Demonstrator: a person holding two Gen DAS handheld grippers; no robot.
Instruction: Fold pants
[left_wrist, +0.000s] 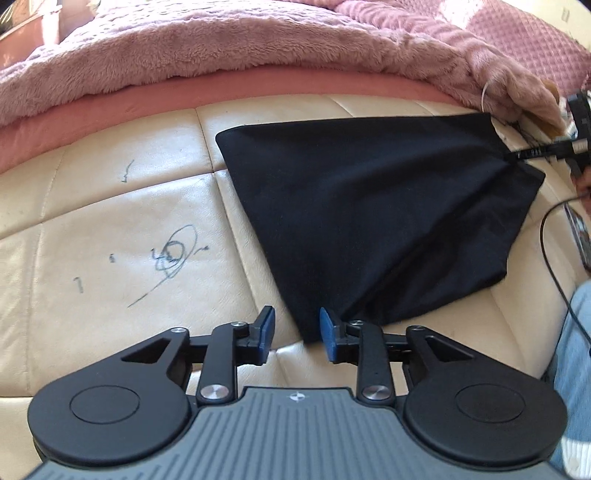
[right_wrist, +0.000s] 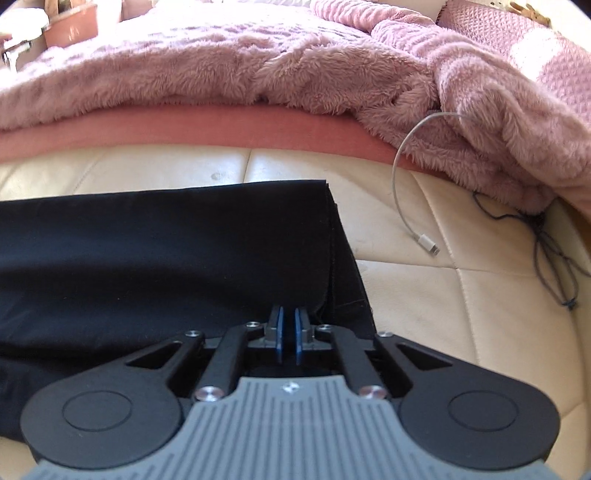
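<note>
Black pants (left_wrist: 373, 218) lie folded on the cream leather cushion (left_wrist: 122, 229), just in front of the pink fleece blanket (left_wrist: 207, 62); left gripper (left_wrist: 297, 334) hovers at their near corner, jaws apart, nothing pinched between the blue pads; right gripper (right_wrist: 287, 332) sits over the right-hand edge, jaws closed together; whether cloth is caught there, hard to tell; white cable (right_wrist: 402, 177) lies off to the right.

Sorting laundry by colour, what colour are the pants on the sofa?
Plain black pants, clearest in the left wrist view.
</note>
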